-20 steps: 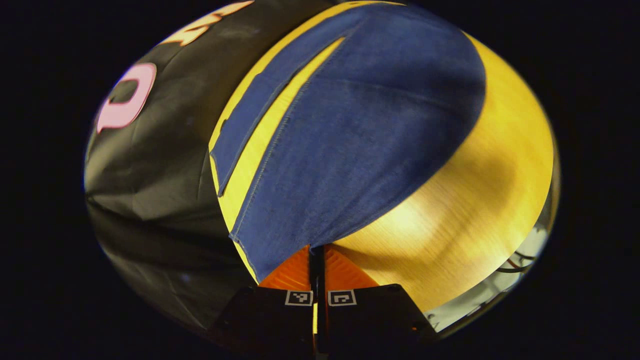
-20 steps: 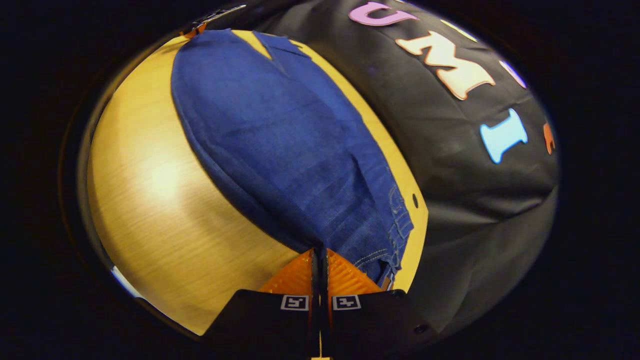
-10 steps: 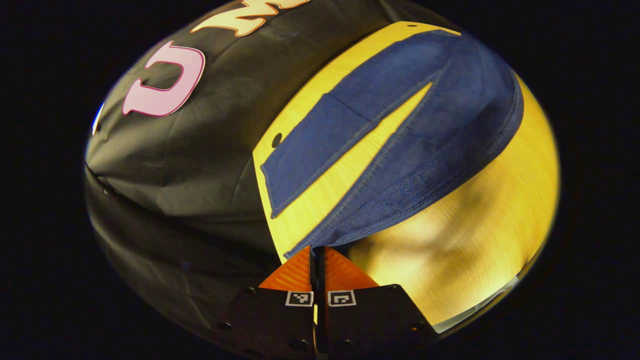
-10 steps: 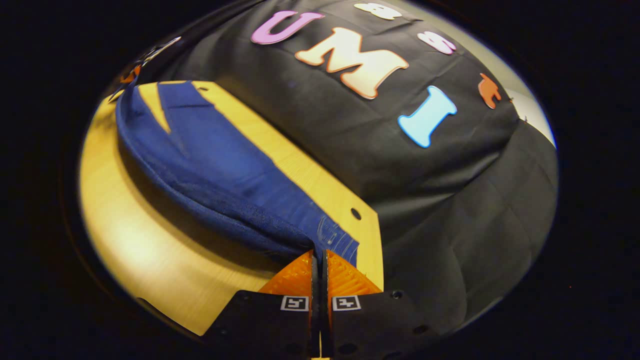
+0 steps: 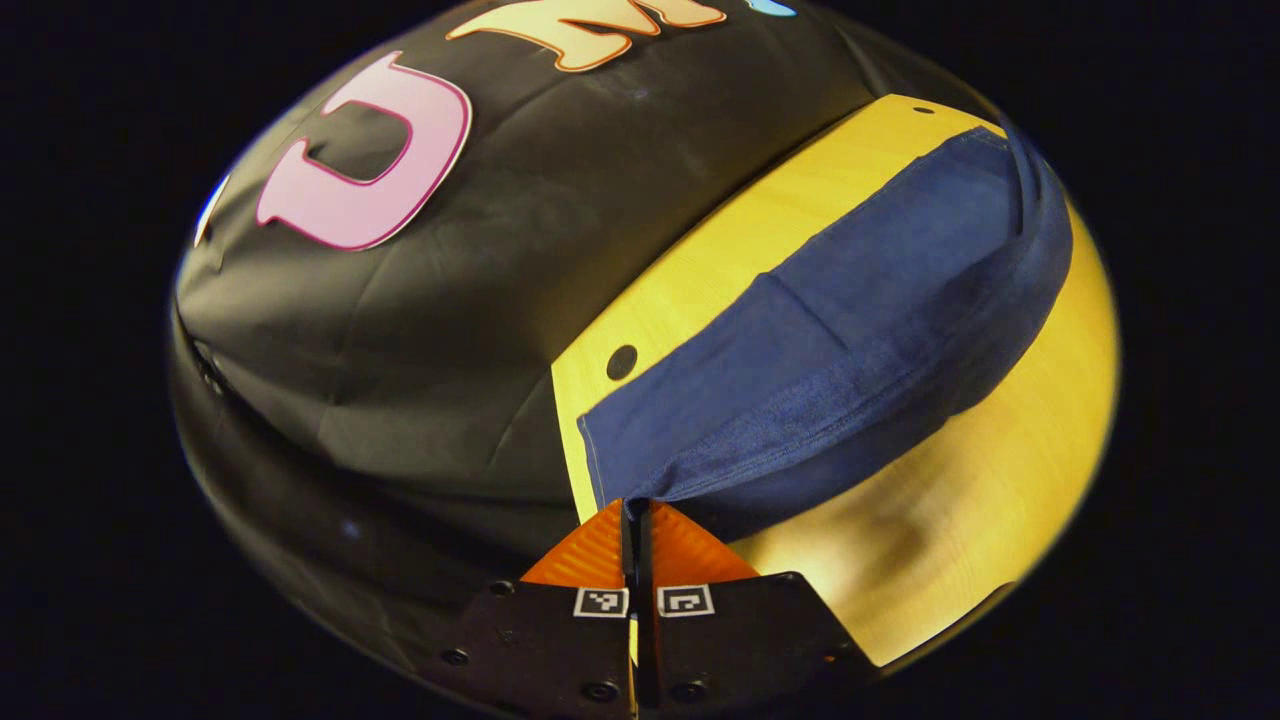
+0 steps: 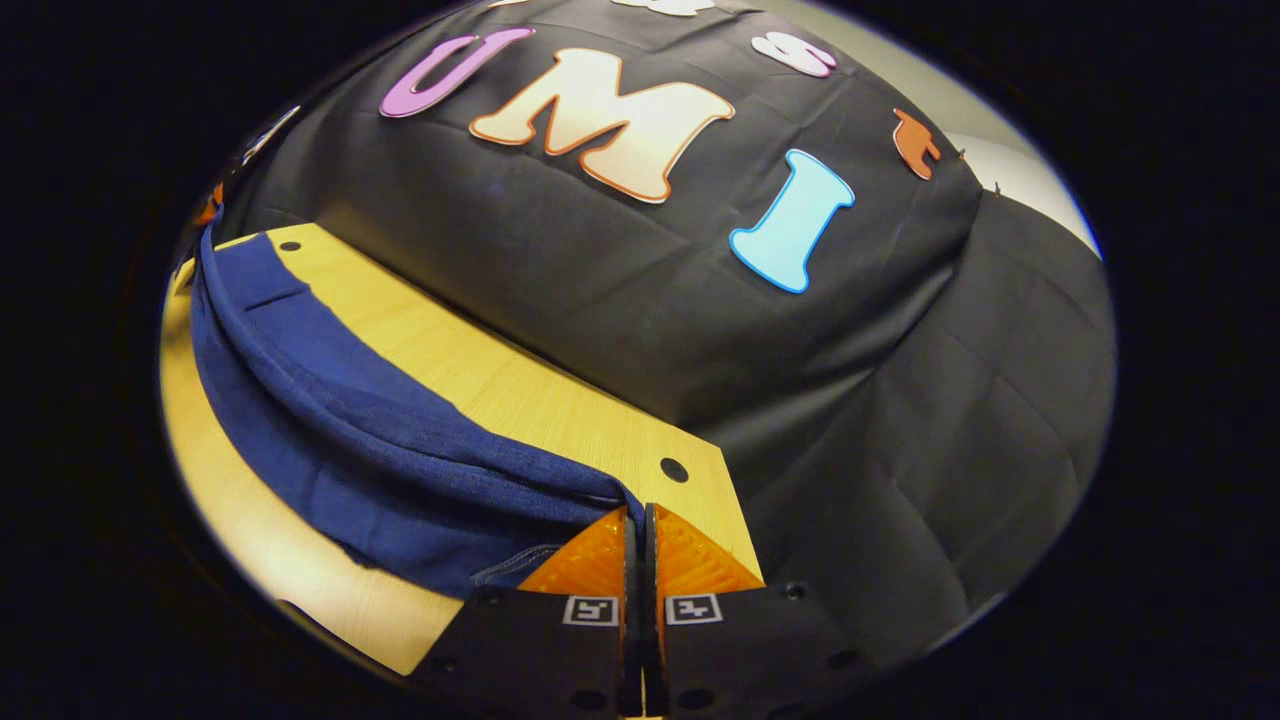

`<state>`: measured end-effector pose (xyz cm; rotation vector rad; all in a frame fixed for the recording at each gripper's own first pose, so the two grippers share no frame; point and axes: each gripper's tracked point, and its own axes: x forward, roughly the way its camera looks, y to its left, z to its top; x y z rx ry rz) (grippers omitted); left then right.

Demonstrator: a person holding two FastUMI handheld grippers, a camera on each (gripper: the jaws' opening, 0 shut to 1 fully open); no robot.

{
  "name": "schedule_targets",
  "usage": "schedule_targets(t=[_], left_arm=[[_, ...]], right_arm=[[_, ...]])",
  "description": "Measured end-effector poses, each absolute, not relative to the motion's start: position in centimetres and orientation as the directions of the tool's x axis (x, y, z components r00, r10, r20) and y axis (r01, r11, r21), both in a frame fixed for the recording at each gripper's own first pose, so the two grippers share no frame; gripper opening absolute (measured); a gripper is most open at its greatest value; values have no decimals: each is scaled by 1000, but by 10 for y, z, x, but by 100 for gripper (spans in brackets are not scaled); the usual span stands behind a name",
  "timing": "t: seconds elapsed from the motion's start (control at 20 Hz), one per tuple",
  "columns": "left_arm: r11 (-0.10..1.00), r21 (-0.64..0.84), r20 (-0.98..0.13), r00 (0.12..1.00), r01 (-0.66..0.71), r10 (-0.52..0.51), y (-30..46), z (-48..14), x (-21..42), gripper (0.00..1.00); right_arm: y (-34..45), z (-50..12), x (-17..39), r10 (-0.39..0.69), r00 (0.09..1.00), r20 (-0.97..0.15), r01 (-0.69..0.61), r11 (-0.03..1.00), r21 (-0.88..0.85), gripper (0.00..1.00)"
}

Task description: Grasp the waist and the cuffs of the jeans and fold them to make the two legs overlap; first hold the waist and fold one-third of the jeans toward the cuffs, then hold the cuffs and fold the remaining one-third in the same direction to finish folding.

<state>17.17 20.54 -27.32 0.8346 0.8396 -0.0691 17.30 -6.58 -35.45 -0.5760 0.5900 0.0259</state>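
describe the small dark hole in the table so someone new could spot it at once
Start from the yellow wooden tabletop set against the black cloth wall. Follow the table's far edge to the corner nearest the left hand-held gripper, beside the end of the blue denim jeans. There sits the small round dark hole, the one dark spot on bare wood there.

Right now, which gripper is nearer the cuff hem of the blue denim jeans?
Left. The left gripper is shut on the blue denim jeans beside the cuff hem; the right gripper clamps their opposite, waist end.

Wooden table (image 5: 1000,500), black cloth wall (image 6: 900,400)
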Motion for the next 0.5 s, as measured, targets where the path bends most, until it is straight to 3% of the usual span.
schedule_targets(t=[0.25,0.5], left_arm=[[673,627,-671,711,392,211,201,-313,223,0],[745,588,-669,707,317,227,204,-357,252,0]], right_arm=[[-61,-382,209,-172,829,-533,-146,852,-502,3],[-54,-420,234,-203,811,-549,-101,876,-472,2]])
